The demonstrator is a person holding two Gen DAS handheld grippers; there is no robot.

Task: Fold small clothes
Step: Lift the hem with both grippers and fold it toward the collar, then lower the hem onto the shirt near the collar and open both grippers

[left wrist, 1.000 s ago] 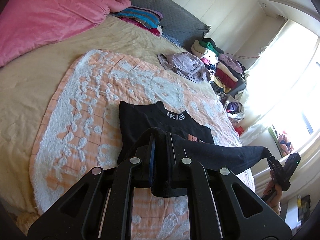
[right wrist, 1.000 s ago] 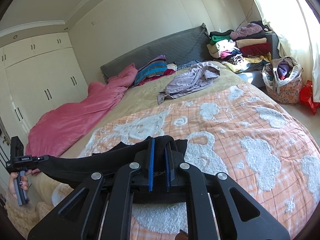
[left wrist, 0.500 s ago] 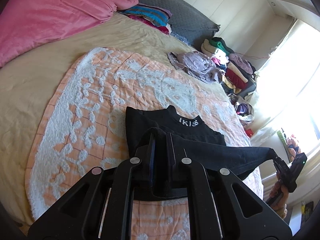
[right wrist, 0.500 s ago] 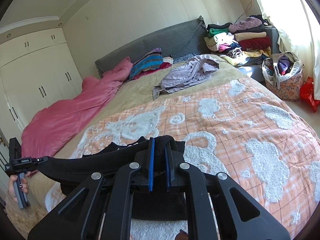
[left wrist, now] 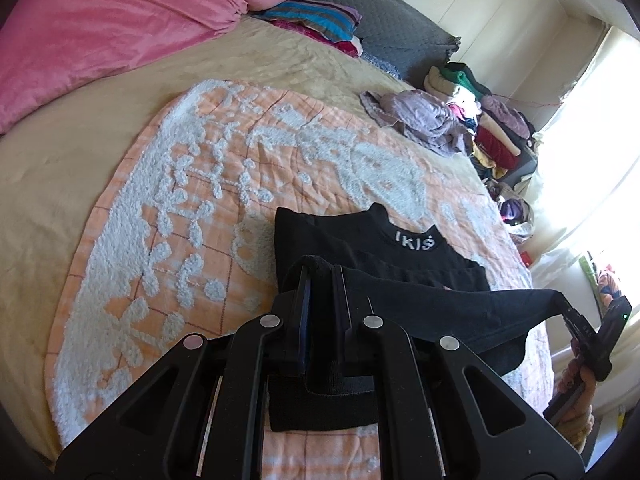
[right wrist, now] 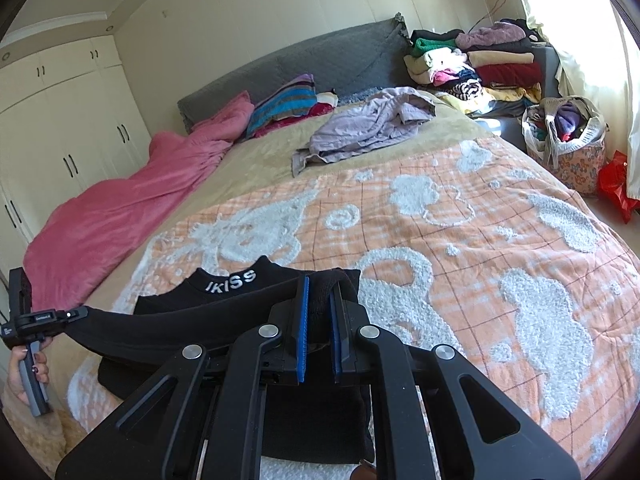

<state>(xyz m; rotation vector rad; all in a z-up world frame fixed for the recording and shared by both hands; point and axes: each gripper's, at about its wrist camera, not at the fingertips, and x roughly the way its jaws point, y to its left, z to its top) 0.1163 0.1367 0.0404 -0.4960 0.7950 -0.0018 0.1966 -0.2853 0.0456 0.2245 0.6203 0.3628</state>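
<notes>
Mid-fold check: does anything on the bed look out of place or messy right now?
The black garment looks in order, stretched evenly between the left gripper and right gripper. The one stray item is a crumpled lavender garment, dumped unfolded near the head of the bed.

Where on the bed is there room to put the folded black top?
Bare orange blanket lies between the black top and the purple clothes heap. Bare tan sheet borders the pink duvet. The clothes pile beside the bed is crowded.

Black garment on the orange blanket, its near edge between left gripper and right gripper.
</notes>
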